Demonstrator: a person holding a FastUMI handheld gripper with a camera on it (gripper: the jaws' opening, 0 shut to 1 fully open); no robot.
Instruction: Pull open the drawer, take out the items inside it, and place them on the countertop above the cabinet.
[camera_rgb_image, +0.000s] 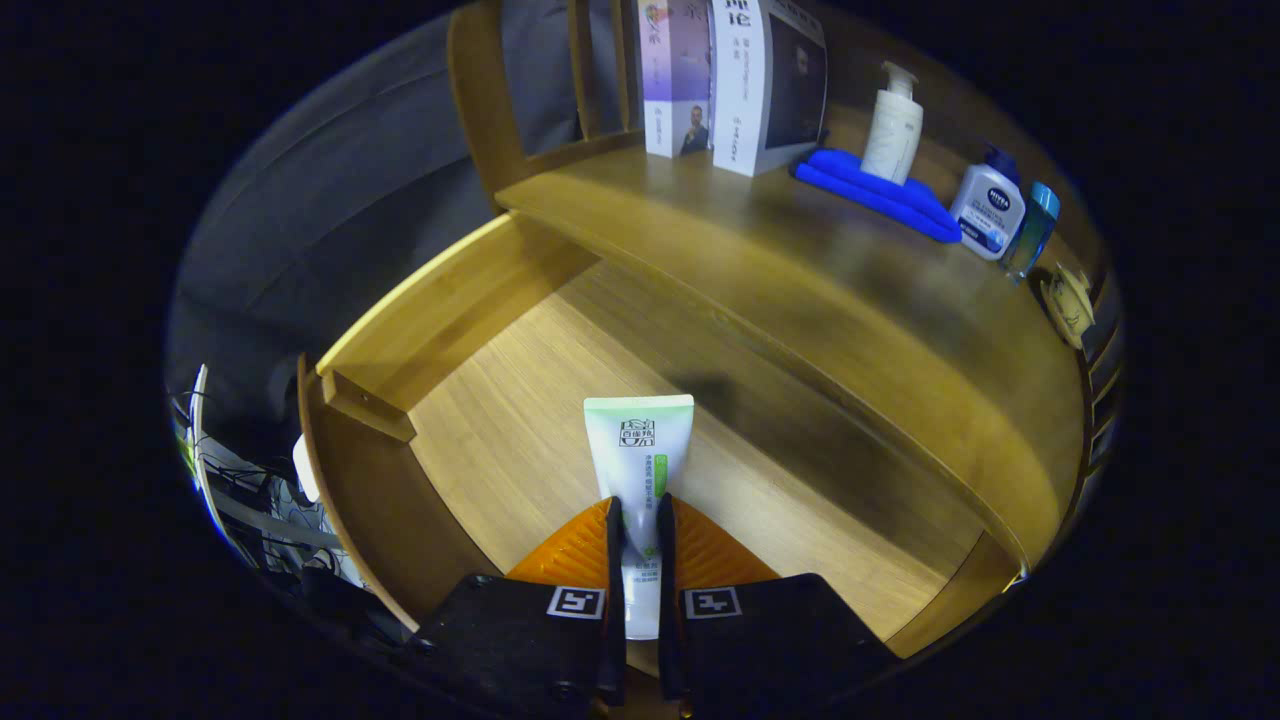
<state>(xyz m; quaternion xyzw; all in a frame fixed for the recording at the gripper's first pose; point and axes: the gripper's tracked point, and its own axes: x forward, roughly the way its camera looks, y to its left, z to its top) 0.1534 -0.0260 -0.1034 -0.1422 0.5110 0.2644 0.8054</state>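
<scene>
Gripper (640, 520) pinching the lower part of a white squeeze tube with a green stripe (640, 450), both fingers pressed against its sides. Tube held over the pale wooden floor of the open drawer (500, 420), flat sealed end pointing away toward the countertop. Beyond the drawer, on the brown wooden countertop (800, 300): two upright books (735, 80), a white pump bottle (893, 125) on a folded blue cloth (875, 190), a small white-and-blue bottle (990, 205), a slim teal bottle (1032, 228).
</scene>
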